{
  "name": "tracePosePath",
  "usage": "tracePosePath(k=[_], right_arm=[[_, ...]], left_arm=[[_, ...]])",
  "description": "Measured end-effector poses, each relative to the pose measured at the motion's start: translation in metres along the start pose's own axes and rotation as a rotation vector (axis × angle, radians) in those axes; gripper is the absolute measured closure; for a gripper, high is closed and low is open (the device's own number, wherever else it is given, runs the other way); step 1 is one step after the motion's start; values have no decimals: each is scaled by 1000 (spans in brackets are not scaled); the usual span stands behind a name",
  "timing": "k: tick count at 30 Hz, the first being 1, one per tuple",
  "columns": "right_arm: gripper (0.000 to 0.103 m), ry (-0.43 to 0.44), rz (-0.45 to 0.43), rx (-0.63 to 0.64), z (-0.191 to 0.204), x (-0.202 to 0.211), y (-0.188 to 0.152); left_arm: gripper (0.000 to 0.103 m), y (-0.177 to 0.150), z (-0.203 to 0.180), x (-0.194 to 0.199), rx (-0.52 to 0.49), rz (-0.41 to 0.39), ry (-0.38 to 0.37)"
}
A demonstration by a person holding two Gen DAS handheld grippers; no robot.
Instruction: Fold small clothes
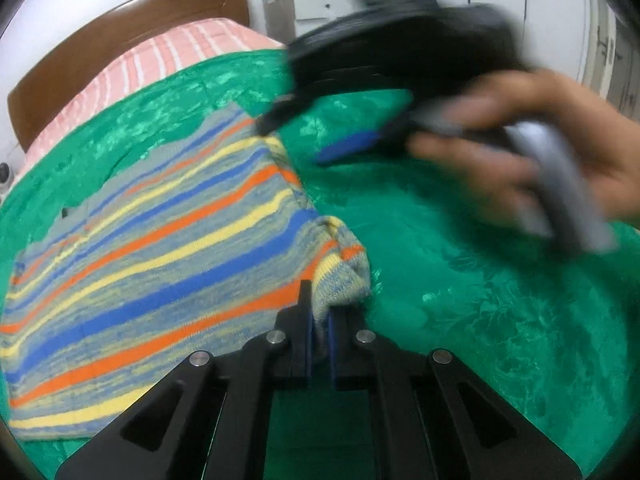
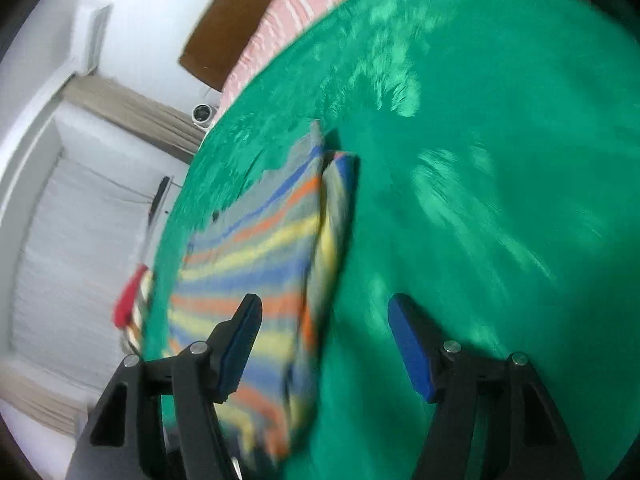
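Note:
A knitted sweater [image 1: 160, 240] with blue, orange and yellow stripes lies flat on the green bedspread [image 1: 480, 300]. Its near right corner is bunched up and pinched between the blue pads of my left gripper [image 1: 318, 312], which is shut on it. A hand [image 1: 520, 140] holds my right gripper [image 1: 296, 140], blurred, over the sweater's far right edge. In the right wrist view the right gripper [image 2: 324, 304] is open above the sweater [image 2: 256, 248], with the garment's folded right edge and the bedspread [image 2: 480, 160] showing between its fingers. Nothing is gripped there.
A pink striped sheet [image 1: 160, 60] and a brown headboard [image 1: 120, 20] lie at the far end of the bed. The bed's left edge drops to a pale floor, where a red object [image 2: 128, 300] shows. White wall and cabinets [image 1: 500, 12] stand behind.

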State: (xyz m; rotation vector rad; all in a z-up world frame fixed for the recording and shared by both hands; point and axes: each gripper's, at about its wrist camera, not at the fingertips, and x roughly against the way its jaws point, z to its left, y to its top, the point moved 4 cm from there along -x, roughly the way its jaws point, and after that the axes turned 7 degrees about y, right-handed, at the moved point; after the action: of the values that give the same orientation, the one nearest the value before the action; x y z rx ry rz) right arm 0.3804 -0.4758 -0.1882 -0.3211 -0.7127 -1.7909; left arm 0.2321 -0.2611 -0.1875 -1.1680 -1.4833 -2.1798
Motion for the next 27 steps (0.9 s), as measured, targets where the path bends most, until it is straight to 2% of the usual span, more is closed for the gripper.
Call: tracePosePath(k=[1, 2, 3, 4, 5, 9, 12, 16, 18, 22, 24, 25, 26, 27], right_arm=[[45, -2, -4, -2, 1, -13, 11], [55, -5, 6, 23, 6, -24, 19], [94, -26, 26, 70, 16, -35, 24], [95, -86, 23, 114, 26, -40, 28], [95, -90, 17, 132, 37, -42, 29], [95, -36, -15, 210, 101, -39, 28], [95, 3, 2, 270, 152, -59, 26], [95, 33, 61, 354, 219, -125, 17], [95, 36, 102, 376, 242, -165, 8], [95, -1, 182, 424, 265, -238, -13], [95, -29, 211, 448, 271, -269, -27], [90, -39, 215, 449, 269, -280, -31], [89, -31, 215, 435, 269, -292, -36], [82, -16, 208, 413, 267, -298, -38]], left_arm=[[100, 1, 2, 3, 14, -7, -10], [100, 1, 7, 7, 40, -12, -26], [100, 1, 14, 13, 69, -19, -40], [100, 1, 23, 20, 100, -30, -50], [100, 2, 37, 30, 145, -47, -57], [100, -12, 98, 71, 325, -94, -71], [100, -34, 150, 95, 468, -109, -57], [100, -76, 210, 110, 625, -85, -17], [100, -94, 228, 109, 669, -63, 10], [100, -128, 256, 106, 739, -22, 60], [98, -136, 262, 101, 754, 2, 62], [93, -141, 265, 96, 758, 25, 82], [83, -139, 271, 89, 762, 43, 101], [82, -141, 276, 88, 774, 49, 101]])
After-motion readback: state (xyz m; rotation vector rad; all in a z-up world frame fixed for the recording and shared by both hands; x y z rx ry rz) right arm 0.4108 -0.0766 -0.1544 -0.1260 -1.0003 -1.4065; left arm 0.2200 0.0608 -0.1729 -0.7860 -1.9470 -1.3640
